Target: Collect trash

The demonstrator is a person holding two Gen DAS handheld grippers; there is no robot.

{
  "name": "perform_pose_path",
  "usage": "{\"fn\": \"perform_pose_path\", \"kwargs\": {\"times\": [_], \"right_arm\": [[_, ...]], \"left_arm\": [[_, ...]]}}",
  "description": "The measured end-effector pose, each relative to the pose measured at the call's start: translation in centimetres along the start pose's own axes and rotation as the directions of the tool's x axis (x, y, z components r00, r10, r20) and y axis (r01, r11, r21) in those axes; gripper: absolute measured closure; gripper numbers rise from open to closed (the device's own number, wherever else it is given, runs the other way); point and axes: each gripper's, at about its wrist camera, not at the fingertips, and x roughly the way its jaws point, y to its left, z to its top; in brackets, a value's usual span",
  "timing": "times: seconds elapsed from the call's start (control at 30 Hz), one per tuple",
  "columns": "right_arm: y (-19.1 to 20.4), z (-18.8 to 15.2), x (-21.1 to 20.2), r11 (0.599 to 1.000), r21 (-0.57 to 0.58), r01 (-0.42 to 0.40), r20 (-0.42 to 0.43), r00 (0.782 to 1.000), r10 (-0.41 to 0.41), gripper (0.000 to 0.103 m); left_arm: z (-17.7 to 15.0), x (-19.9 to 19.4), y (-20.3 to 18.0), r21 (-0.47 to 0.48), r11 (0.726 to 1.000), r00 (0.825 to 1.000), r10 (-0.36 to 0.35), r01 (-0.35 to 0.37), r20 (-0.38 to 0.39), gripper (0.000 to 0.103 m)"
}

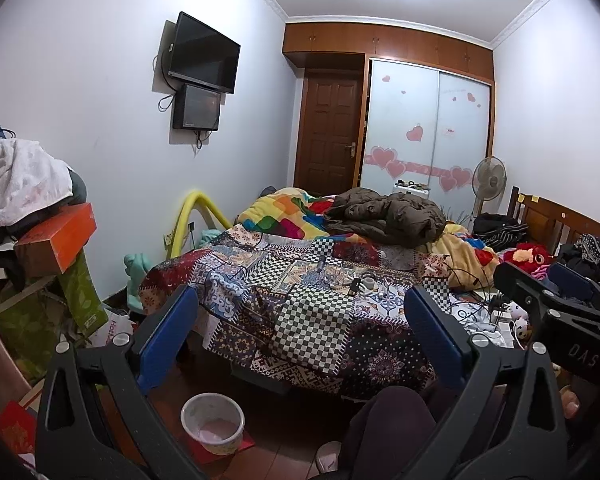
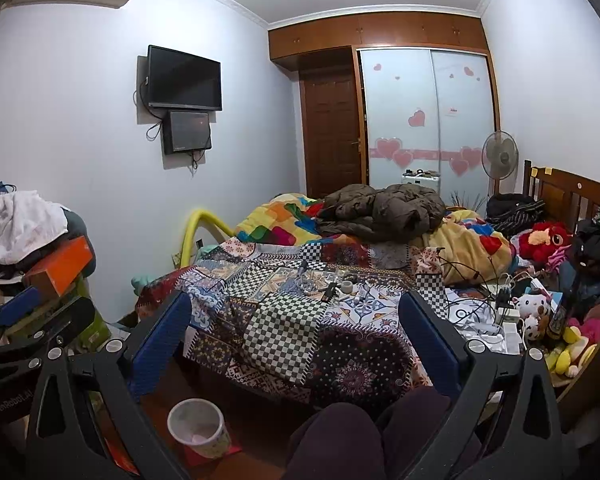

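Nearest the lenses, left claw (image 1: 300, 344) and right claw (image 2: 296, 340) both gape, holding nothing. Below, a small bin (image 2: 196, 427) stands on the floor. Beyond, small litter (image 2: 346, 287) lies on the bed (image 2: 356, 372). Only the right view shows plush toys (image 2: 534, 312).

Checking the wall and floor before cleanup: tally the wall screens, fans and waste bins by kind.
Wall screens: 2, the large TV and the small screen
Standing fan: 1
Waste bin: 1
Total: 4
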Motion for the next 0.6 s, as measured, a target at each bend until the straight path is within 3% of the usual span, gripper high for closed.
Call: {"fn": "perform_pose_path", "kwargs": {"times": [0.6], "right_arm": [[0.30,-0.19,0.10,1.000,-0.004,-0.001,-0.003,1.000,0.001,0.000]], "left_arm": [[-0.56,0.21,0.24,-0.009,1.000,1.000,0.012,-0.012,-0.017,0.000]]}}
